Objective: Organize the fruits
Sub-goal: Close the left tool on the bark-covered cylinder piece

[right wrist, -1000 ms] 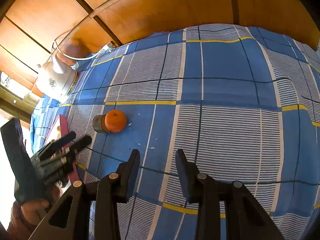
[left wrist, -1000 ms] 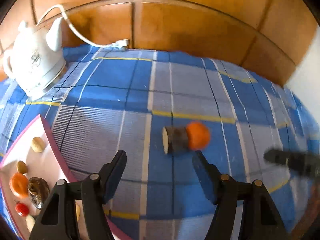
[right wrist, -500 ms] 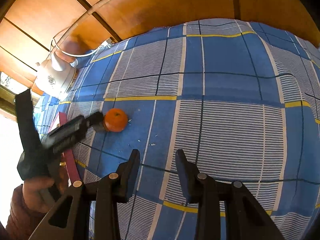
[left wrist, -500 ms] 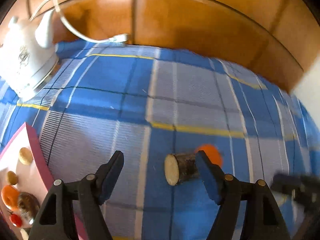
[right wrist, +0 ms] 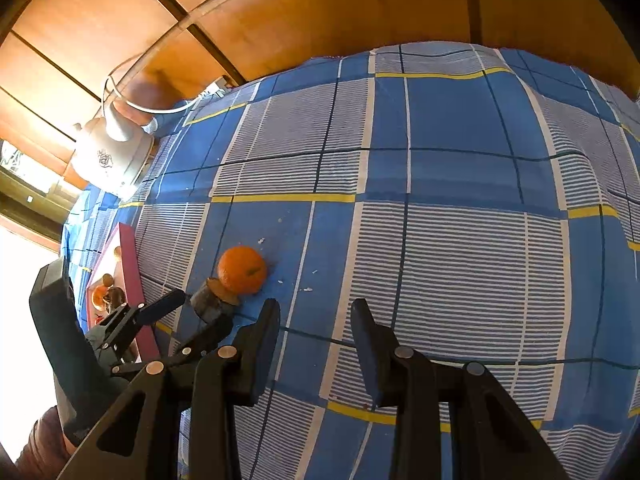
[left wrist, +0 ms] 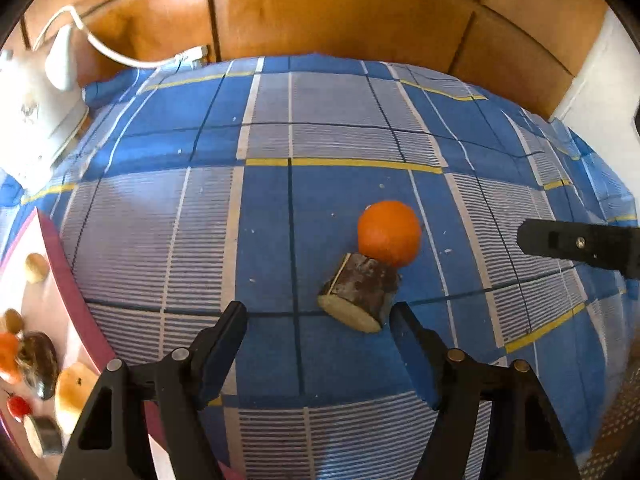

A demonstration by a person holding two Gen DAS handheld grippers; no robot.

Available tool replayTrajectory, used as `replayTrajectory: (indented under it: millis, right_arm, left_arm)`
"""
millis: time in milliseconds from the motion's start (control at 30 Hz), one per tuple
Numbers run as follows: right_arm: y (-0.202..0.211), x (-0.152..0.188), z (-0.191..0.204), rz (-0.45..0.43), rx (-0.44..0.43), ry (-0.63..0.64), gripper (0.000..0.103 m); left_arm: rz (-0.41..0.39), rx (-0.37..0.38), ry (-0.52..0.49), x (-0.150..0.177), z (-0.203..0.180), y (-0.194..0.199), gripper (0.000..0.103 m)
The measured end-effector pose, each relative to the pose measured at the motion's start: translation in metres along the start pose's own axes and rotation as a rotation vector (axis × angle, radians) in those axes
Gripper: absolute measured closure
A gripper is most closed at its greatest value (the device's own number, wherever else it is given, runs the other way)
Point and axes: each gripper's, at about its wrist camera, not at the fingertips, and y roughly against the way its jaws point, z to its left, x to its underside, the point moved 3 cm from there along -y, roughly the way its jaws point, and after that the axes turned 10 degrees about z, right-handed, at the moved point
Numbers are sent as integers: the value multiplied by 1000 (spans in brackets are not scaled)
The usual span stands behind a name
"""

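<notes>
On the blue, white and yellow checked tablecloth (left wrist: pixel 340 128) lies a round orange fruit (left wrist: pixel 389 237), touching a short dark bark-covered wooden log piece (left wrist: pixel 360 294) with a pale cut face. The log piece lies on its side, cut face toward the left wrist camera, with the fruit at its far end.

The left gripper (left wrist: pixel 318 326) points steeply down at the cloth just short of the log piece. Its jaws stand spread, having just narrowed slightly, and nothing is pressed between them. The log piece sits ahead of the gap, close to the right-hand finger (left wrist: pixel 412 344); whether that finger touches it cannot be told. In the right wrist view the left gripper's fingers flank the log piece from the near side.

The right gripper (right wrist: pixel 314 322) hovers over bare cloth, well to the right of the fruit. Its jaws stand moderately apart and hold nothing.

At the left edge of the cloth sits a flat tray with a maroon rim (left wrist: pixel 74 292). It carries several small items: a tan rounded piece (left wrist: pixel 36 267), an orange piece (left wrist: pixel 8 356), a dark brown lump (left wrist: pixel 40 362), a yellowish piece (left wrist: pixel 74 394) and a small red one (left wrist: pixel 18 406).

A white ceramic electric kettle (left wrist: pixel 36 100) with a white cord stands at the far left corner, against brown wooden panelling (left wrist: pixel 340 12).
</notes>
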Motion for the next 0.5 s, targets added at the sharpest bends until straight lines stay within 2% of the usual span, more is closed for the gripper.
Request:
replayTrajectory:
  millis: [200,300,500]
  right_arm:
    - [1,0,2,-2,-1,4,66]
    - [1,0,2,-4,-2,5,66]
    - [0,-1,1,-2,-2,4,66]
  left_arm:
    - [-33,13,-122,-9,-15,3,30]
    - [-25,24,-145,-16,-19,-2,31]
    - [0,42,-150,-22,-25,-12,41]
